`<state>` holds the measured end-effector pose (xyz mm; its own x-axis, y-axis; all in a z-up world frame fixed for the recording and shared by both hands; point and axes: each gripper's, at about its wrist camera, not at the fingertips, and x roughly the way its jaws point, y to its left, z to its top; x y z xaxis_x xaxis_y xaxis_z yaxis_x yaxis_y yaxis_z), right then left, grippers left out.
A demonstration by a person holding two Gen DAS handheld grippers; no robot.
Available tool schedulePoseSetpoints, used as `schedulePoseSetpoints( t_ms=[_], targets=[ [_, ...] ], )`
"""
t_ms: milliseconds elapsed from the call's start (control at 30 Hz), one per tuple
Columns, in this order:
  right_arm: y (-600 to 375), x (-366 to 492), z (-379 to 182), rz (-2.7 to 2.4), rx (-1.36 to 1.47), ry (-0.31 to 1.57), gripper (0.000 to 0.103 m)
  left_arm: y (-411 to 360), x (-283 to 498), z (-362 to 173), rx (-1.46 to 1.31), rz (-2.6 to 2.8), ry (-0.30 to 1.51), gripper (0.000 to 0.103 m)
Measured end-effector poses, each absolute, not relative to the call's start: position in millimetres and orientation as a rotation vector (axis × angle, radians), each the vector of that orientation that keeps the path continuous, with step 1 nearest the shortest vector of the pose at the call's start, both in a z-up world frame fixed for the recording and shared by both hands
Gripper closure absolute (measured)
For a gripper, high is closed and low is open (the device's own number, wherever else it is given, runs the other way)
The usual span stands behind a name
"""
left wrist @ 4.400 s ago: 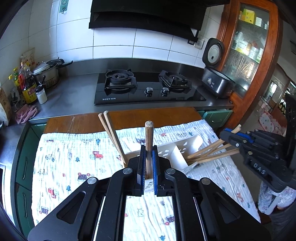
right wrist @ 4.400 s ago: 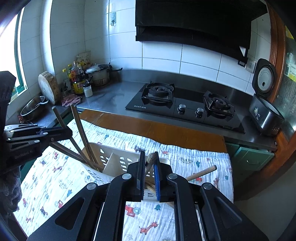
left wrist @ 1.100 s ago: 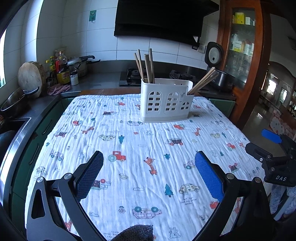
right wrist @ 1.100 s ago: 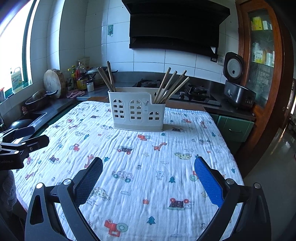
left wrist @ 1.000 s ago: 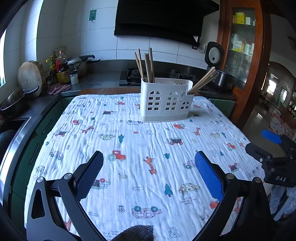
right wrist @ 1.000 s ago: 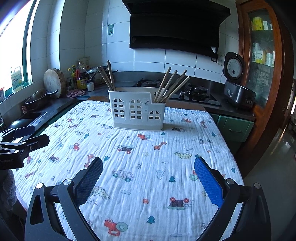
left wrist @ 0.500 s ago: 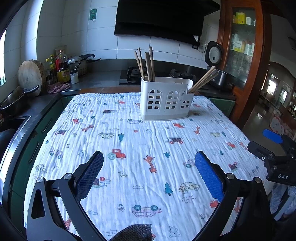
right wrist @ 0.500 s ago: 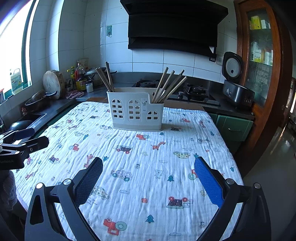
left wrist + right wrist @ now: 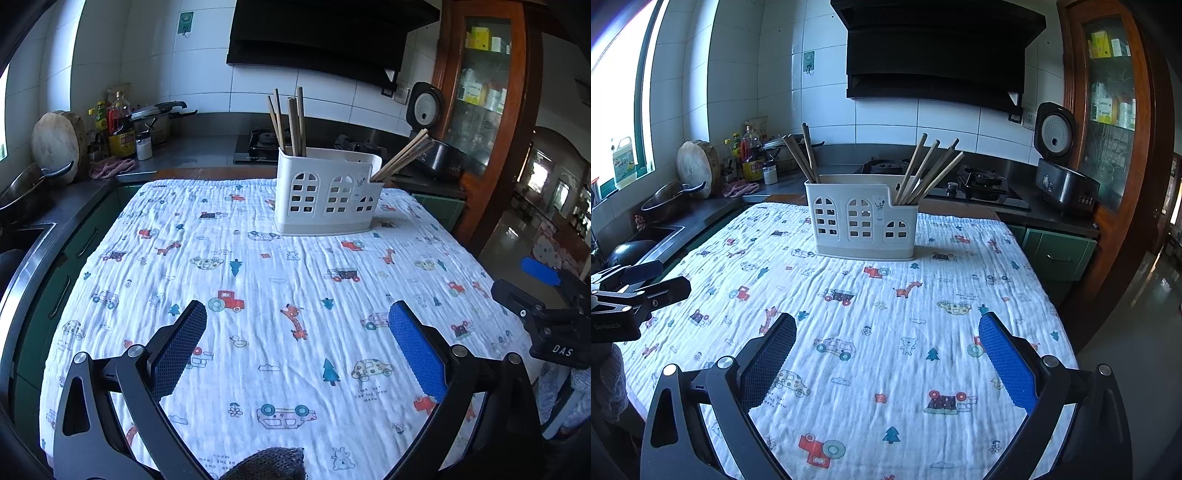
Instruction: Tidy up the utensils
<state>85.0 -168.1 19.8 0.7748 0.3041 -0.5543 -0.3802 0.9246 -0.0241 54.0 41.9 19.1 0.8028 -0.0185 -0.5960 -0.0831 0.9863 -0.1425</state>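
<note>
A white plastic utensil holder [image 9: 328, 194] [image 9: 860, 219] stands upright at the far end of the cloth-covered table. Several wooden chopsticks [image 9: 291, 122] [image 9: 801, 155] lean in its left compartment, and several more [image 9: 400, 155] [image 9: 929, 168] slant out of its right one. My left gripper [image 9: 297, 332] hovers wide open over the near part of the cloth with nothing between its blue pads. The right gripper [image 9: 886, 347] is also open and empty, well short of the holder. Each gripper shows at the edge of the other's view, the right one [image 9: 546, 314] and the left one [image 9: 631, 295].
A white cloth [image 9: 886, 295] printed with cars and animals covers the table. Behind it a steel counter carries a gas hob [image 9: 979, 184], a rice cooker [image 9: 1060, 166], bottles, a pot and a round chopping block [image 9: 698, 164]. A sink lies at left, a wooden cabinet at right.
Earlier each gripper was shut on wooden utensils at the holder. Both have since let go, opened and pulled back to the near table edge. Over the last second the views barely shift.
</note>
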Motion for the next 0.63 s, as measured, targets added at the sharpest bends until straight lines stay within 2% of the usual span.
schedulePoseSetpoints(
  t_ms=[633],
  targets=[
    [-169.3,88.7,14.1,0.373,-0.124,0.583,0.007,44.7,56.7,13.8,-0.198,0.011,0.644,0.005]
  ],
)
